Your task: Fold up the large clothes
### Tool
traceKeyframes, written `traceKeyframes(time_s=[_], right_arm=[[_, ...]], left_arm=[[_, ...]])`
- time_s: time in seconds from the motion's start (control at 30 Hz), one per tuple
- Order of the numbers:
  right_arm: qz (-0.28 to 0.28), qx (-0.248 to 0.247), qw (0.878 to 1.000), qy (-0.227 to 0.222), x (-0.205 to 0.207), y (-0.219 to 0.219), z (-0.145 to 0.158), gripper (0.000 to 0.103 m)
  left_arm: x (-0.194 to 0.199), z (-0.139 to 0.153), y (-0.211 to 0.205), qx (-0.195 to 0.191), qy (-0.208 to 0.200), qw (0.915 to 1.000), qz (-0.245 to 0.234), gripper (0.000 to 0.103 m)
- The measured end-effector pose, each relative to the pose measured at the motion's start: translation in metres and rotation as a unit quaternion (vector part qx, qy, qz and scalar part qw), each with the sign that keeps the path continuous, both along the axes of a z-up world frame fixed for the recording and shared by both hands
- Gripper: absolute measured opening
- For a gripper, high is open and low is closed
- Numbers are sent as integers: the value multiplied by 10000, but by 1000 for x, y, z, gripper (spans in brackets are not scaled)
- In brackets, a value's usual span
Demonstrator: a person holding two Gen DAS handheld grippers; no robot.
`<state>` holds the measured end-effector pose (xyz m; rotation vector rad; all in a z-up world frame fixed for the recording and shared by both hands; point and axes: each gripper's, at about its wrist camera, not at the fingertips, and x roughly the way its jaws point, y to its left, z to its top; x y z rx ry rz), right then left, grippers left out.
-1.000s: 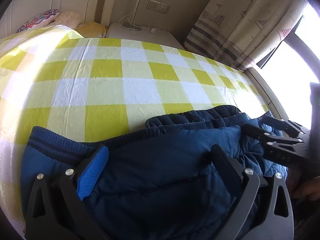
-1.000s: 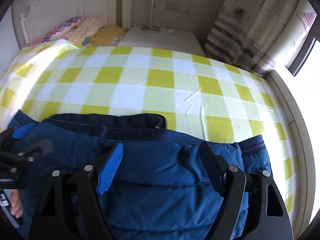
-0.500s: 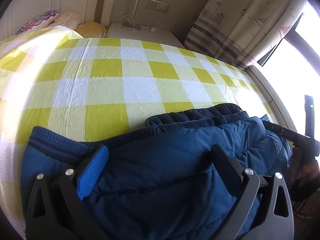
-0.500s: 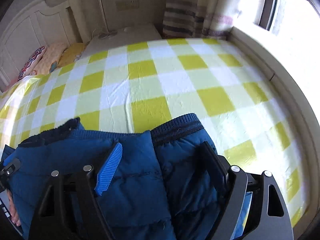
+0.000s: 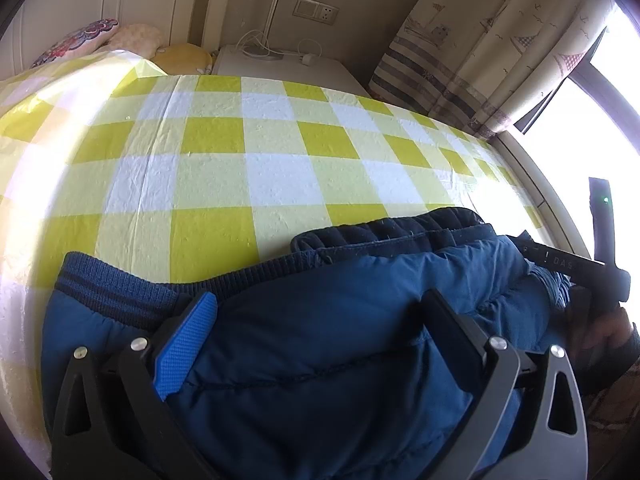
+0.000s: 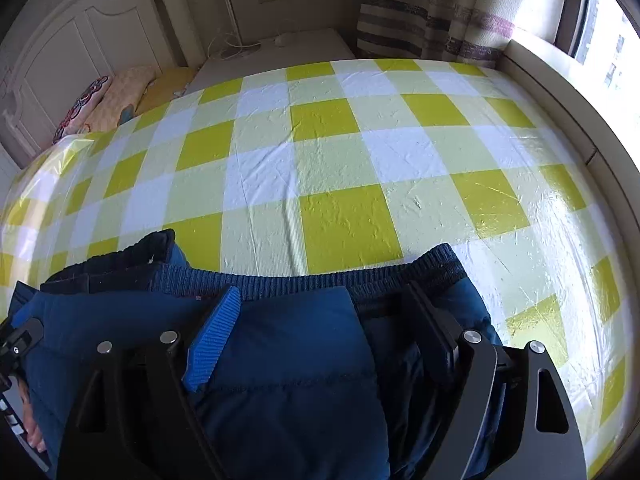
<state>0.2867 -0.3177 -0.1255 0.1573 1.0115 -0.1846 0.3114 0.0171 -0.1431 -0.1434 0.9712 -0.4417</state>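
A blue puffer jacket [image 5: 340, 360] lies on the yellow-checked bed sheet [image 5: 280, 176], its ribbed hem [image 5: 120, 296] and dark collar [image 5: 392, 228] at the far edge. My left gripper [image 5: 318, 300] hangs over it, open, with the padded fabric between the wide-spread fingers. My right gripper [image 6: 322, 292] hovers over the jacket [image 6: 288, 360] near its ribbed hem [image 6: 304, 280]. Its jaws are closing slightly, with fabric between them and the pads not pressing. The right gripper's body [image 5: 568, 264] and the hand [image 5: 608, 332] holding it show at the right edge of the left wrist view.
Pillows [image 6: 104, 104] lie by the white headboard [image 6: 80, 44]. A white bedside table [image 5: 280, 64] with cables stands at the back. A striped curtain [image 6: 424, 16] and a window ledge [image 6: 560, 80] run along the right. Bare sheet [image 6: 360, 152] stretches beyond the jacket.
My right gripper has slid right along the jacket's far edge and rolled, now above the right hem end. In the left wrist view it has drawn back to the right edge. The left gripper stayed still.
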Motion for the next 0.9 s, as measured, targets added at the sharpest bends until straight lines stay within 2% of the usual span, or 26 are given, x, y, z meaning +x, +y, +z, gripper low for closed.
traceKeyframes(time_s=[0.03,0.07,0.1,0.17,0.2,0.27,0.3,0.33,0.47,0.57,0.67,0.77,0.83,0.87,0.9], right_arm=[[-116,-198,9997,-39,-2,2,4,72],[-195,-503,9984,-183,-6,12,12,72],[-36,-666,9970,-393,-11,26,21,72],[567,-592,9946,-635,-17,52,31,72],[930,-554,9920,-646,-19,70,33,72],[1477,-475,9872,-377,-18,94,24,72],[1645,-519,9849,-173,-17,102,13,77],[1676,-629,9837,-178,-17,106,3,82],[1592,-323,9864,-255,-17,93,5,83],[1452,-214,9867,-705,-41,74,31,82],[1533,-229,9843,-840,-68,48,44,84],[1578,-28,9843,-791,-84,28,32,84],[1656,233,9841,-589,-82,23,14,87],[1695,344,9832,-588,-81,21,9,89],[1732,396,9822,-610,-80,22,8,93]], left_arm=[[0,0,0,5,-6,10000,-1,101],[0,0,0,2,-9,10000,-1,101],[1,0,0,-5,-3,10000,3,101],[1,0,0,14,-2,10000,2,101],[1,0,0,21,-2,10000,2,101],[0,0,-2,68,-15,10000,0,101],[0,-1,-3,88,-17,10000,-2,101],[0,-1,-3,98,-18,9999,-8,101],[0,-1,-6,201,-36,9998,-8,101],[1,-2,-10,363,-28,9993,-34,101],[-5,9,-13,591,103,9982,21,100],[-27,27,-35,592,-13,9981,-160,100],[-46,33,-67,903,-278,9951,-284,100],[-50,30,-78,998,-302,9940,-334,101],[-51,21,-91,1286,-260,9909,-315,101]])
